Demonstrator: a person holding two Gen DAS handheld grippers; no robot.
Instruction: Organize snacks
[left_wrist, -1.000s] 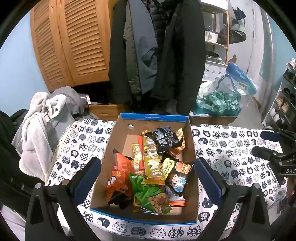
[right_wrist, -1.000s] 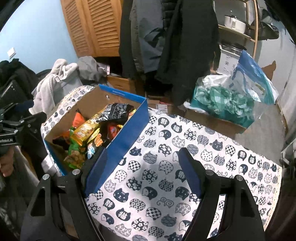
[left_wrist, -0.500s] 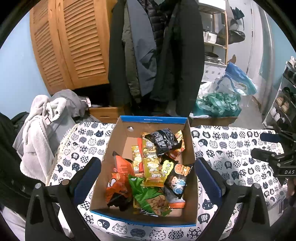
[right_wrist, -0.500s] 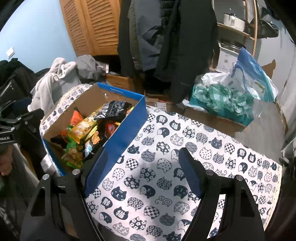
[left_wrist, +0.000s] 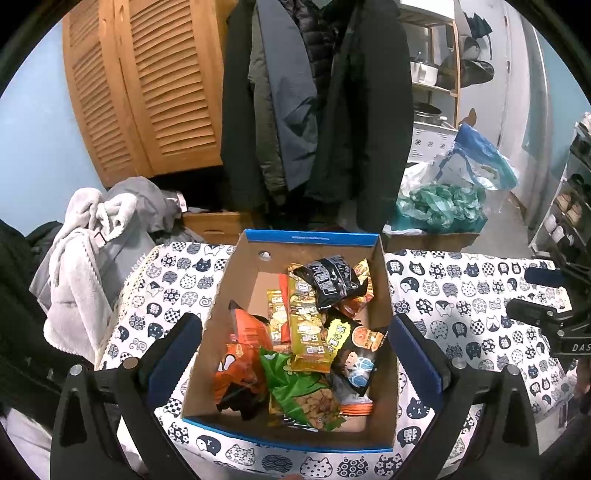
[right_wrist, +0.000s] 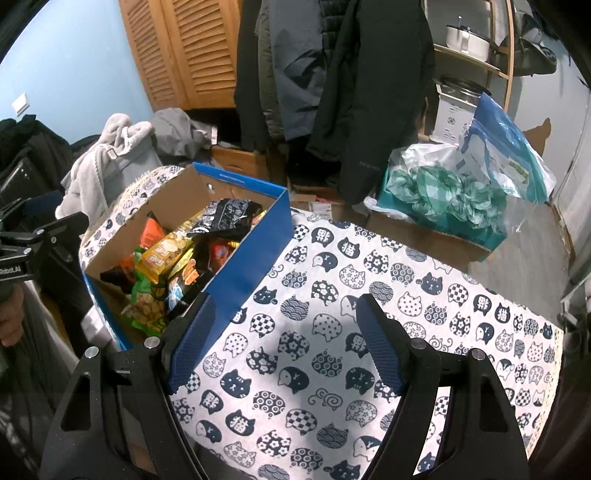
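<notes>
An open cardboard box with a blue rim (left_wrist: 310, 238) stands on the cat-print tablecloth (left_wrist: 177, 280). Inside it lie several snack packets: a black one (left_wrist: 328, 280) on top at the back, yellow ones (left_wrist: 306, 332) in the middle, an orange one (left_wrist: 247, 332) at left and a green one (left_wrist: 303, 391) in front. My left gripper (left_wrist: 295, 350) hovers over the box, open, nothing between its fingers. My right gripper (right_wrist: 286, 343) stands open and empty above bare tablecloth (right_wrist: 332, 295), just right of the box's blue wall (right_wrist: 255, 251).
Dark coats (left_wrist: 314, 92) hang behind the table beside louvred wooden doors (left_wrist: 147, 92). Grey clothes (left_wrist: 92, 240) are piled at the table's left end. A cardboard box with a teal bag (right_wrist: 439, 195) sits on the floor behind. Shelves (left_wrist: 569, 206) stand at far right.
</notes>
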